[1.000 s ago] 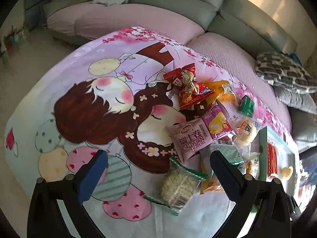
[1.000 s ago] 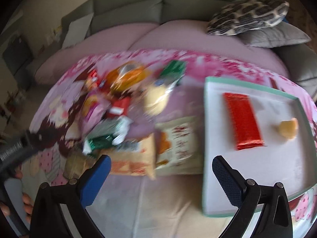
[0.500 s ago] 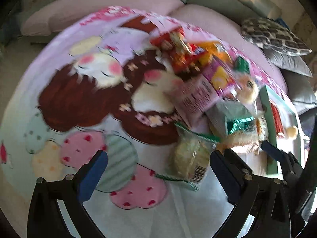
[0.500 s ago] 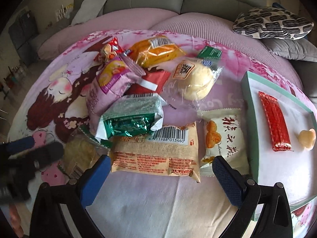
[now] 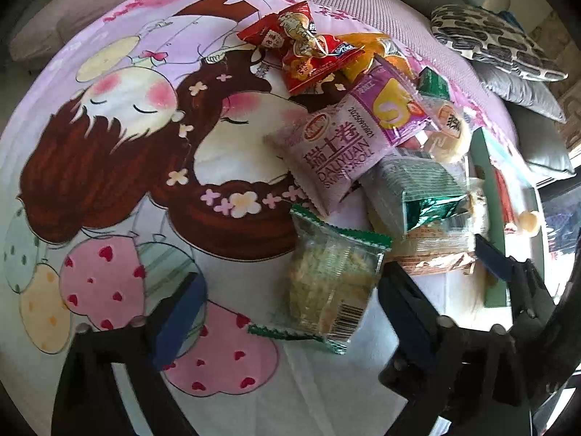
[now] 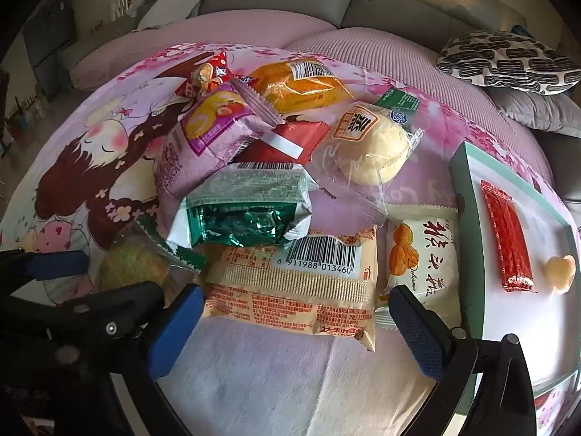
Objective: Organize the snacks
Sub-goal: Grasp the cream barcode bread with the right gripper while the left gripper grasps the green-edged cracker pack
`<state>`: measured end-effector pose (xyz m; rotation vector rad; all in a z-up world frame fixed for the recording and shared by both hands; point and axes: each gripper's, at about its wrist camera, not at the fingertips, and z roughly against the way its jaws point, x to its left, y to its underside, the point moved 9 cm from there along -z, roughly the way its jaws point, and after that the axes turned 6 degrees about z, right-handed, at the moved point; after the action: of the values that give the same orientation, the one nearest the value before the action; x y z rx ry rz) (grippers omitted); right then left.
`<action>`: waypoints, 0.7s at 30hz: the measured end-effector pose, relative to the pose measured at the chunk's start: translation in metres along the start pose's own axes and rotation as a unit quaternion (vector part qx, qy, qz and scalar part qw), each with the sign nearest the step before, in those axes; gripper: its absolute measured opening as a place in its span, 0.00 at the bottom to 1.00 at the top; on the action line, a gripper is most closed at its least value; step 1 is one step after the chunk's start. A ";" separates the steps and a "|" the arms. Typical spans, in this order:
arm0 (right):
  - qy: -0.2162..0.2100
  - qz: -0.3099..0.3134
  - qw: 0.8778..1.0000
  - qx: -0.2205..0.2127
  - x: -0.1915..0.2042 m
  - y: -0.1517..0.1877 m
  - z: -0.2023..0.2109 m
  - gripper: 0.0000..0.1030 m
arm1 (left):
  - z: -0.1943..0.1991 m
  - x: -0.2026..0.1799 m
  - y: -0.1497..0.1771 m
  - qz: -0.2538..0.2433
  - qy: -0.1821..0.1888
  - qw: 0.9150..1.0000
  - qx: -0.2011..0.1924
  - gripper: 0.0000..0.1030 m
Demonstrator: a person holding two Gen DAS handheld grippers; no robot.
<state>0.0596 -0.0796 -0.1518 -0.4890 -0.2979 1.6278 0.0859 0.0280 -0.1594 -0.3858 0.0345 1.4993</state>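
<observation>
The left tongs (image 5: 287, 309) are spread wide and held low over the cartoon-print cloth (image 5: 120, 138) that covers the tabletop, pointing toward the pile of snacks. A clear packet with green edges (image 5: 330, 283) lies between their two blue-padded fingers (image 5: 178, 312), nearer the right finger, and neither pad touches it.

The right tongs (image 6: 290, 330) are also spread wide, level with the left pair and just to its right; the left tongs show at the lower left of the right wrist view. Between their fingers lies a long beige packet with a barcode (image 6: 294, 283), its near edge just ahead of the pads, not pinched. A white packet with an orange picture (image 6: 421, 265) lies just beside the right finger.

Behind these, the pile holds a green foil packet (image 6: 247, 207) resting on the beige one, a pink swiss roll packet (image 5: 337, 145), a round bun in clear wrap (image 6: 370, 145), an orange packet (image 6: 301, 83) and small red packets (image 5: 297, 40).

To the right sits a tray (image 6: 468, 196) with a teal rim, holding a red stick packet (image 6: 508, 232) and a small pale sweet (image 6: 561, 272), well apart from the pile.
</observation>
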 end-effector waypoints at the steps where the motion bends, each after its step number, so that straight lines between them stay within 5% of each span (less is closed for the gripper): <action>1: 0.000 0.000 1.000 0.000 0.000 0.000 0.000 1.00 | 0.001 0.002 -0.001 -0.002 -0.004 1.000 -0.004 0.83; 11: -0.007 -0.020 1.000 -0.004 -0.004 -0.005 -0.002 1.00 | 0.019 0.040 -0.004 0.045 0.021 0.998 -0.030 0.52; 21: -0.007 -0.019 1.000 -0.013 0.000 -0.008 -0.004 0.93 | 0.020 0.051 0.001 0.053 0.021 0.998 -0.040 0.51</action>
<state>0.0683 -0.0786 -0.1520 -0.4879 -0.3373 1.5926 0.0845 0.0824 -0.1543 -0.4858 0.0282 1.6009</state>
